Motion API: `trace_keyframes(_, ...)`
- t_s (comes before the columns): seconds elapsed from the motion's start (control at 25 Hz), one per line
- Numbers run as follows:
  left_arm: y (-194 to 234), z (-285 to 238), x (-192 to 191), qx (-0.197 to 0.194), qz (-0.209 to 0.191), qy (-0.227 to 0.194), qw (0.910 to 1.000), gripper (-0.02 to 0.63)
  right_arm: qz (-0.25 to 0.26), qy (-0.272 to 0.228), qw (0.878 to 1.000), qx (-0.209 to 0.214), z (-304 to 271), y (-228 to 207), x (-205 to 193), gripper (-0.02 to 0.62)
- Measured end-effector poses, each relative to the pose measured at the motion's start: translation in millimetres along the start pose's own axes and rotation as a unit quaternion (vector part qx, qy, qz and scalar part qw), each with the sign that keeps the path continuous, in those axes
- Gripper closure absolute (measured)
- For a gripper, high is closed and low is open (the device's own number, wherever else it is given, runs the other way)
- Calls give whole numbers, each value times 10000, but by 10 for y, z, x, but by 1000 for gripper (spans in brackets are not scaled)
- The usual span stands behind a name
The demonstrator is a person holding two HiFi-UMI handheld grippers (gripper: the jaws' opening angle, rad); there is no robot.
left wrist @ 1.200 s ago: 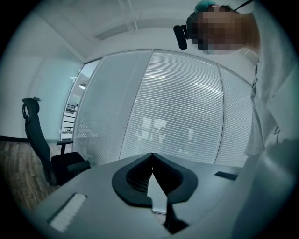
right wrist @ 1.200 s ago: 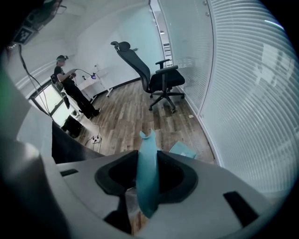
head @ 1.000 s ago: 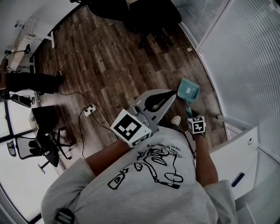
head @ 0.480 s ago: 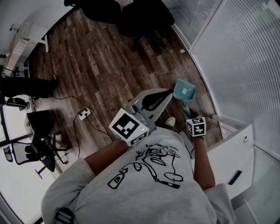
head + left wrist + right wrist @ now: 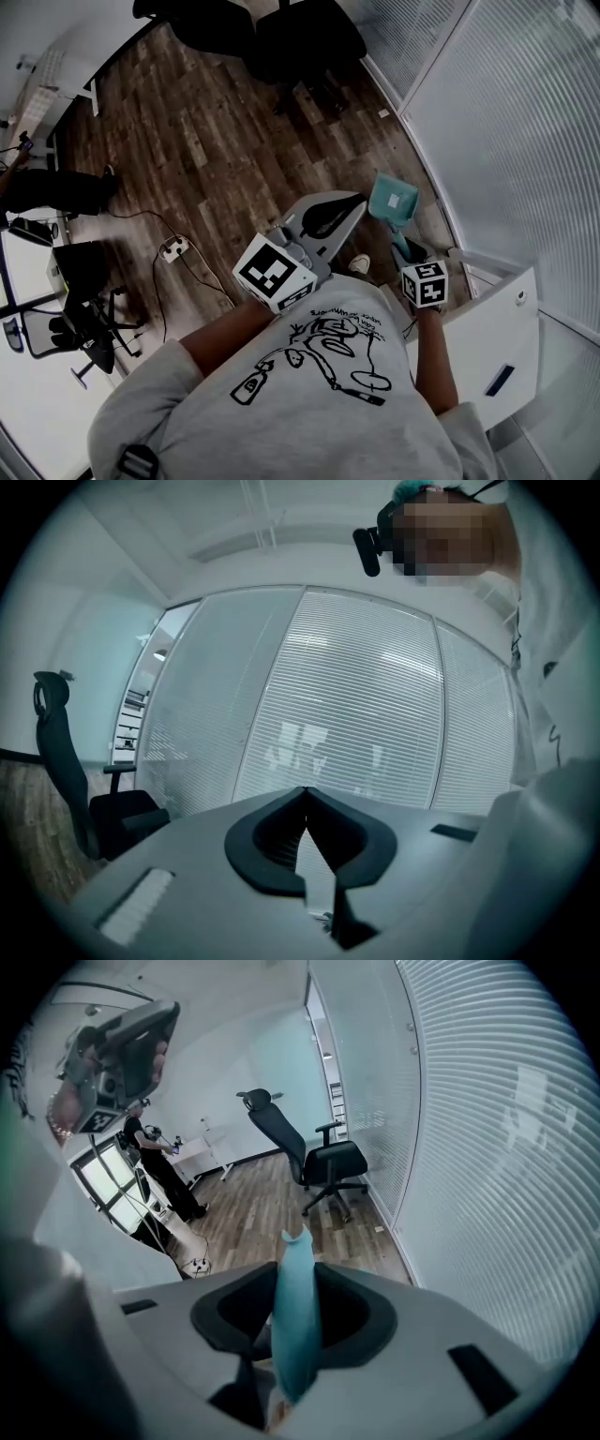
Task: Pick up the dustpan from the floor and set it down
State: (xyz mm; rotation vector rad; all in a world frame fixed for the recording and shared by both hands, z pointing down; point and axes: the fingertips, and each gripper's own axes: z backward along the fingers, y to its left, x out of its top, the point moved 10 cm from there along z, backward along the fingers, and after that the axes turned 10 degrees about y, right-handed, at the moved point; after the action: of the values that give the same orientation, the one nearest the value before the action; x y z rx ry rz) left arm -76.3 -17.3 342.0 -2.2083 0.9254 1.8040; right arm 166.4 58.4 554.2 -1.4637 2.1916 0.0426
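Probably light, hard plastic dustpan, best held by its thin handle, pinched now in right gripper; left gripper closed, empty.

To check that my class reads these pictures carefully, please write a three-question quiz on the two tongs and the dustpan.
1. True or false: the left tongs are shut with nothing between them.
2. What do the right tongs grip? A) a power cable B) the teal dustpan C) a chair leg
3. Fill in: the dustpan is gripped by its ____.

Key: 1 true; 2 B; 3 handle.
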Motion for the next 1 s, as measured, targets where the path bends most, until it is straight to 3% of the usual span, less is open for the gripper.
trace_keyframes(1.0,-23,-74,36,-124,-124,0,9998,604,50,-881,9960,112,1347,385,726,479)
